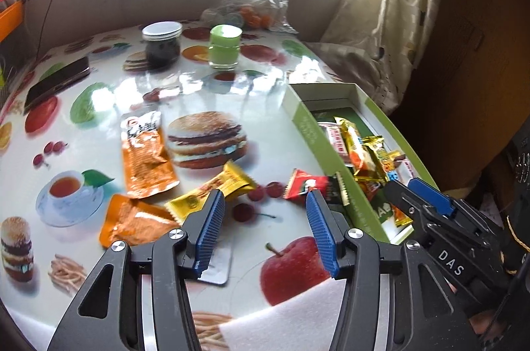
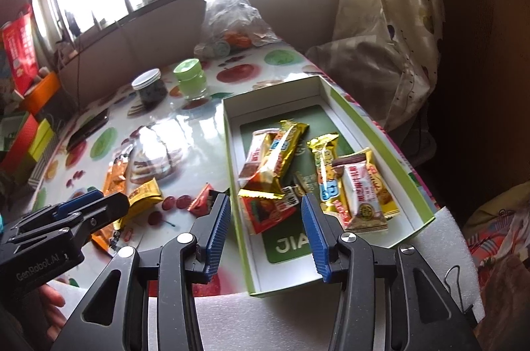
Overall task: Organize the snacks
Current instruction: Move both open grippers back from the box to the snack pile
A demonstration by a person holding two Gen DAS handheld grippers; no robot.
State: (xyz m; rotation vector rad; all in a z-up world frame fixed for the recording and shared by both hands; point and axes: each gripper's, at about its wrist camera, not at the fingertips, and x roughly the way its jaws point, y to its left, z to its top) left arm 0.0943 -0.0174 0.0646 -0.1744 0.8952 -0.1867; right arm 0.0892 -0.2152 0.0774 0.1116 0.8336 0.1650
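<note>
Right wrist view: green-walled box is holding approx. six wrapped bars already. Left on counter: two orange pouches, yellow bar, red packet. Left tongs and right tongs are hovering spread, empty.

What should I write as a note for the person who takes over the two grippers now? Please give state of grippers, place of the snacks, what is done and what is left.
Left gripper: open, empty, over the table near the loose snacks.
Right gripper: open, empty, over the near end of the green box.
Done: several wrapped bars already lie in the box.
Left: on the table, outside the box, two orange packets, a yellow bar and a red packet that lies beside the box wall.
The jars and the plastic bag at the far end look untouched.
</note>
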